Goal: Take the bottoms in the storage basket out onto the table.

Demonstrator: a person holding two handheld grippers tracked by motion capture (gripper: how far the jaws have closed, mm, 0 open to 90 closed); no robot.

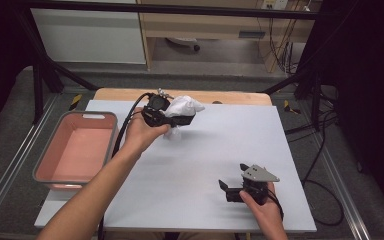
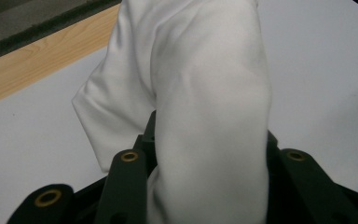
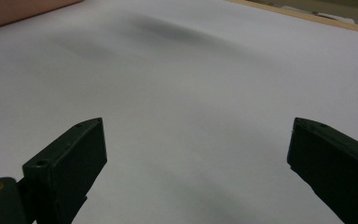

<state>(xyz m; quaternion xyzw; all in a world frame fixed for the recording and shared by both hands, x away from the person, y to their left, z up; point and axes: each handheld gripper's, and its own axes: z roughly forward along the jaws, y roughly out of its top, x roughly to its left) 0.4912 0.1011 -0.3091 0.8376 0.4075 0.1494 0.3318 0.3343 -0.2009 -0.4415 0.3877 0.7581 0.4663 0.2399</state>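
A bunched white cloth [image 1: 183, 107] hangs over the far middle of the white table sheet [image 1: 200, 150], with my left gripper [image 1: 182, 120] shut on it. In the left gripper view the white cloth [image 2: 205, 107] bulges up between the black jaws and drapes over them, hiding the tips. At the near right, my right gripper [image 1: 229, 186] rests low over the sheet, pointing left, jaws wide apart. The right gripper view shows its fingers [image 3: 70, 163] spread over bare white sheet [image 3: 191, 93] with nothing between them.
A grey bin with a pink inside [image 1: 77, 150] stands at the table's left edge. A wooden strip [image 1: 230, 96] runs along the far edge. Black cables [image 1: 325, 150] trail over the floor on the right, and dark frame legs [image 1: 42, 80] stand behind.
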